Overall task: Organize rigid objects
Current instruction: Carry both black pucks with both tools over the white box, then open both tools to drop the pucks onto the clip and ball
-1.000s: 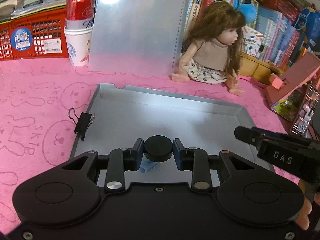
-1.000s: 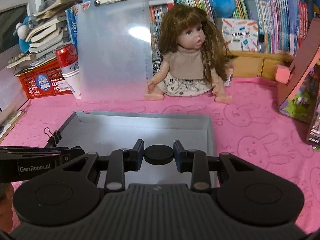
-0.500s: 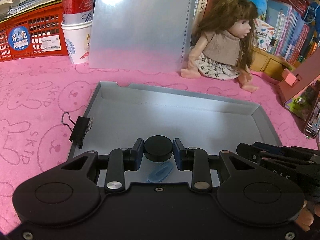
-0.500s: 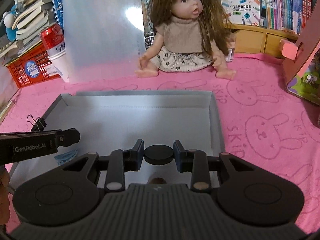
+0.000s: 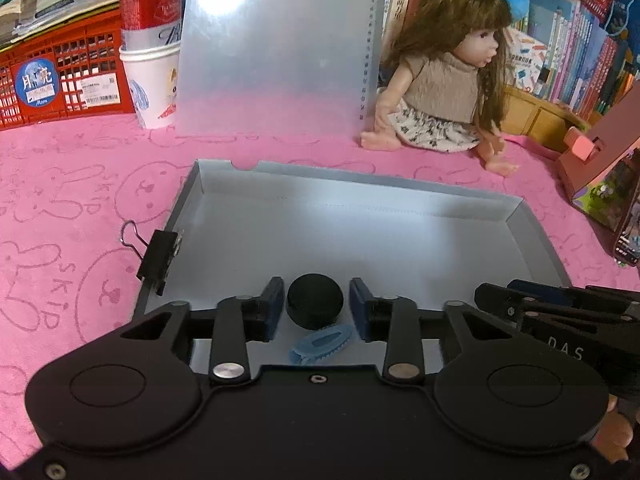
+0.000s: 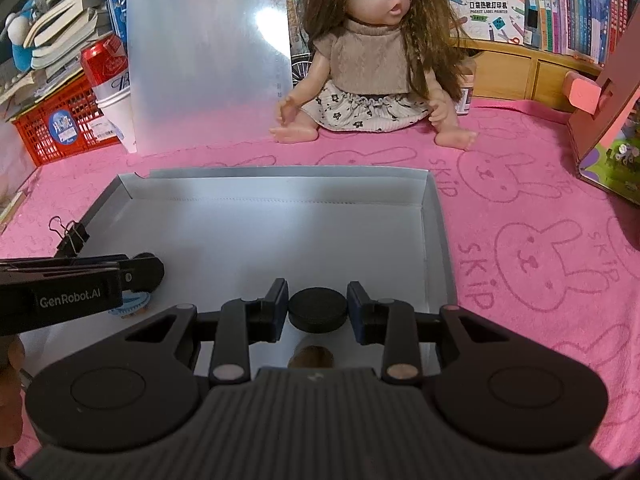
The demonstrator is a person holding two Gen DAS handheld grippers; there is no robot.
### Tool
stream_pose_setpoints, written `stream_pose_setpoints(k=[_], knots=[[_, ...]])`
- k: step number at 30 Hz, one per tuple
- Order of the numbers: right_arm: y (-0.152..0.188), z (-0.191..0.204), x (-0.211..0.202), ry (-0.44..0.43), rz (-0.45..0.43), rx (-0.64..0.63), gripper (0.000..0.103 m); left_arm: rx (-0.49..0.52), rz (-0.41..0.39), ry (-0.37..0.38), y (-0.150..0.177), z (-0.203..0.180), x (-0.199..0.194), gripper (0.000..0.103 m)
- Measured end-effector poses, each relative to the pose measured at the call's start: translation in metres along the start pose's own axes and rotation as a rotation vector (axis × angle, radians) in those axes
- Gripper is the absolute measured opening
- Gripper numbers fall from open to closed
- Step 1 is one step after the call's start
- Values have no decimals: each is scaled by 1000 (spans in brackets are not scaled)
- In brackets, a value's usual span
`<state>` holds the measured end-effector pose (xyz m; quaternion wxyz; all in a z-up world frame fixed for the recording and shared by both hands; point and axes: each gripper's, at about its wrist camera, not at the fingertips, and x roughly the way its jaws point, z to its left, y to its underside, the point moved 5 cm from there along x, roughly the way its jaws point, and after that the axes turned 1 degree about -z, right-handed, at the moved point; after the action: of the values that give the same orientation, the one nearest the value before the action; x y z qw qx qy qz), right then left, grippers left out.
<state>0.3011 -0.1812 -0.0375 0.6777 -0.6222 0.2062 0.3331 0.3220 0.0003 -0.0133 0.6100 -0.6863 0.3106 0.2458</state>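
"GenRobot.AI" was read on the left gripper (image 6: 136,276), "DAS" on the right gripper (image 5: 516,300). Both were held spread, empty, over the grey tray (image 5: 400,188). "SKIP" was printed on the pink cloth (image 6: 520,248).

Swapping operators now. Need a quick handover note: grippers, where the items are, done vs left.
Left gripper: open, holding nothing, low over the near left of the grey tray.
Right gripper: open, holding nothing, low over the tray's near right.
Blue hair clip: lying loose on the tray floor just below the left gripper's fingers.
A small brown item lies on the tray floor under the right gripper, mostly hidden; I can't tell what it is.
Black binder clip: clamped on the tray's left wall.
Done: hair clip in tray.
Left: nothing else loose is plainly in view; check the surroundings.
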Motion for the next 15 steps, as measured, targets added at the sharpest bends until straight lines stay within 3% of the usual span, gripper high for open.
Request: stream_pose_setpoints(k=[2,6,15], knots=[[-1,0,-4,0,-11,1,55,8,-19,1,-2,-1,-8,44],[-3,0,-16,-8,-38,-2,57,32,-58,11,-2,-5,-28,52],[3,7,-72,-39,-155,-80,78,70,-136,86,18,-15,-87,59]])
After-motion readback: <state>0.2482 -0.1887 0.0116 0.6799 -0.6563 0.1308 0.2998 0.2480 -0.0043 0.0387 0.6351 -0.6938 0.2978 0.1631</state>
